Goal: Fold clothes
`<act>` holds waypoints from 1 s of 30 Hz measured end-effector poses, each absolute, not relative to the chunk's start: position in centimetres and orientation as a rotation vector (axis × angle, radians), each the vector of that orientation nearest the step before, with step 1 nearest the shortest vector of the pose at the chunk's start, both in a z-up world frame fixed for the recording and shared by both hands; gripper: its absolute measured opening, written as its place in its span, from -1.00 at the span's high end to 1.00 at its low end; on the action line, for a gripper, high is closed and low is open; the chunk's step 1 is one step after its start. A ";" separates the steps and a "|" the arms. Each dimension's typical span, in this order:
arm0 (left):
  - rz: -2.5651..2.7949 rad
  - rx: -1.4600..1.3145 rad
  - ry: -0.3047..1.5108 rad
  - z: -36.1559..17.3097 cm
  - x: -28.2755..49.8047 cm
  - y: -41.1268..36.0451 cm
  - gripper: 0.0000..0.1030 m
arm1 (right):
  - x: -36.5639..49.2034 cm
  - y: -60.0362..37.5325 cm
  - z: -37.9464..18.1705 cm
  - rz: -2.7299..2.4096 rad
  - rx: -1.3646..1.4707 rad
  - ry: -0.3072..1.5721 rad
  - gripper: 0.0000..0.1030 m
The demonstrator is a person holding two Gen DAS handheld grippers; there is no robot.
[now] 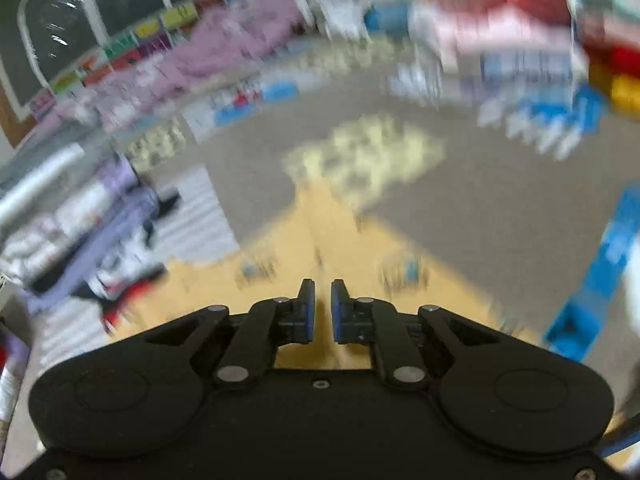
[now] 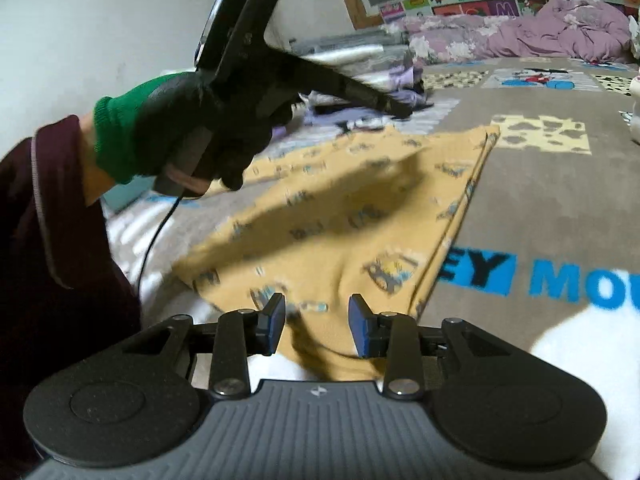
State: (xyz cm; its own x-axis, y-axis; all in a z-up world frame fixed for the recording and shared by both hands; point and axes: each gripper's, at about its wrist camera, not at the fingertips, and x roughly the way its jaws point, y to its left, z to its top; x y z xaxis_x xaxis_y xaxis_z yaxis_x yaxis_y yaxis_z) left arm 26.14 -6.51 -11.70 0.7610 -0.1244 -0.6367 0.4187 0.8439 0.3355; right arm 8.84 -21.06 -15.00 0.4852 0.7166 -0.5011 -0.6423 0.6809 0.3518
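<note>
A yellow printed garment (image 2: 344,216) lies folded flat on the grey cartoon blanket (image 2: 540,208). My right gripper (image 2: 316,316) is open just above the garment's near edge, nothing between its pads. My left gripper (image 1: 322,304) hovers above the same yellow garment (image 1: 312,236), jaws nearly together with a narrow gap and nothing held; that view is motion-blurred. In the right wrist view the left gripper (image 2: 400,110) is raised above the garment, held by a black-gloved hand (image 2: 200,136).
A pile of purple and white clothes (image 2: 360,92) lies at the blanket's far left. A rumpled purple quilt (image 2: 560,36) lies along the far wall under the window. Stacked pink and red items (image 1: 520,12) show blurred at the far right.
</note>
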 end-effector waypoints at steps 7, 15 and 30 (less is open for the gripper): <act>-0.323 0.384 0.649 -11.6 26.4 -7.1 0.92 | 8.4 -21.0 -15.3 0.806 0.119 0.657 0.30; -0.182 -0.001 0.561 -5.6 23.2 -0.4 0.37 | 8.2 -21.5 -15.4 0.801 0.165 0.667 0.29; 0.081 -0.591 0.422 -4.2 9.9 16.2 -0.68 | 4.9 -26.1 -13.5 0.658 0.481 0.600 0.20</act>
